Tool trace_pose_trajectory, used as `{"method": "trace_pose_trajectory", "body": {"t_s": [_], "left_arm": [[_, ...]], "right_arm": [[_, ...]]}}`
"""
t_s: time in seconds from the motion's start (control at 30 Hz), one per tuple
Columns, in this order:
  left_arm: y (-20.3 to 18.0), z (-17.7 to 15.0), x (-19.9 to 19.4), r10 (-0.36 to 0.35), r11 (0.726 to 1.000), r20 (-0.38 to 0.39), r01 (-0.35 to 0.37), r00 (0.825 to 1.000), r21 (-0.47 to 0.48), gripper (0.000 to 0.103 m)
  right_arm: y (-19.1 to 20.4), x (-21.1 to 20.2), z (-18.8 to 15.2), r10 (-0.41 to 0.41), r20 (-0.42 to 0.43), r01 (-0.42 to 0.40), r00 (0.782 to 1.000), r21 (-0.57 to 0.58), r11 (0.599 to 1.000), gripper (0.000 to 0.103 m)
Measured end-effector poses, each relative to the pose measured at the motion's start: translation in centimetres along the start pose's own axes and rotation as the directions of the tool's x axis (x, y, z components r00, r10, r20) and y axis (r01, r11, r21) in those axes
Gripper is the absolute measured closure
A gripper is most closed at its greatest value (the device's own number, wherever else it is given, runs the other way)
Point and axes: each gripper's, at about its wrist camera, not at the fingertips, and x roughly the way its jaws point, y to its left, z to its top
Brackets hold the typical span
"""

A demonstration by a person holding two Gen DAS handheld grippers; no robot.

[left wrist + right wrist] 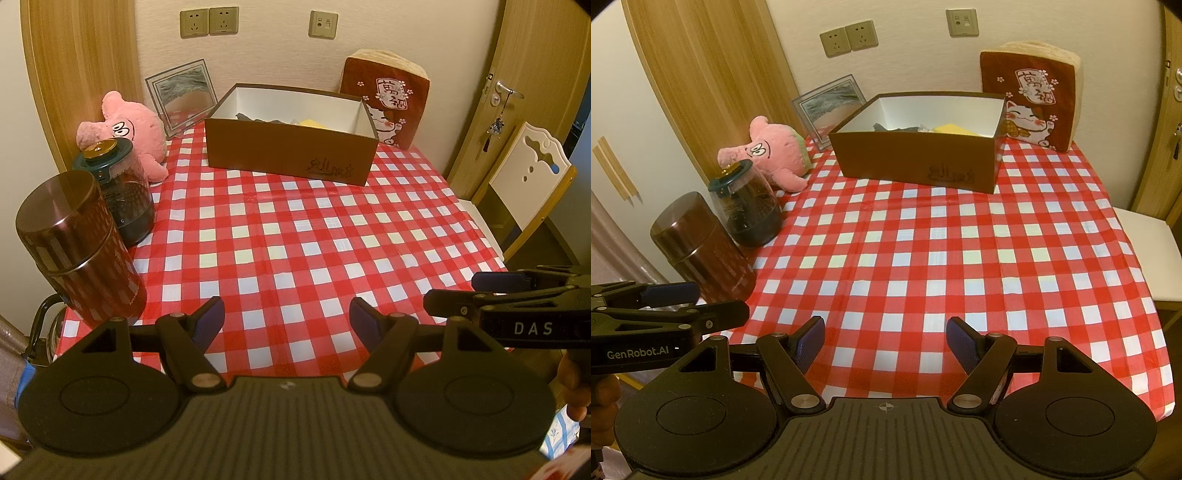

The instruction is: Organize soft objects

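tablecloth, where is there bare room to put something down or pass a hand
The widest free patch is the middle of the checked tablecloth, from the brown box forward to both open claws. The right side up to the cat cushion is bare too. The left edge is crowded: brown canister, dark jar and pink plush stand close together.

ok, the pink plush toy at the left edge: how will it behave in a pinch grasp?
The pink plush looks fuzzy and stuffed, so it will probably squash and grip without slipping. Its limbs would likely flop. Likely light; a push should slide it on the checked cloth, not roll it.
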Motion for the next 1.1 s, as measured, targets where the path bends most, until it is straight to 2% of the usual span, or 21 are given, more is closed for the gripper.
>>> {"method": "trace_pose_trajectory", "body": {"t_s": [1.1], "left_arm": [[-0.5, 0.4, 1.5, 0.0, 1.0, -0.018, 0.0, 1.0, -0.007, 0.03]], "right_arm": [[-0.1, 0.3, -0.2, -0.004, -0.012, 0.004, 1.0, 0.007, 1.0, 0.031]]}}
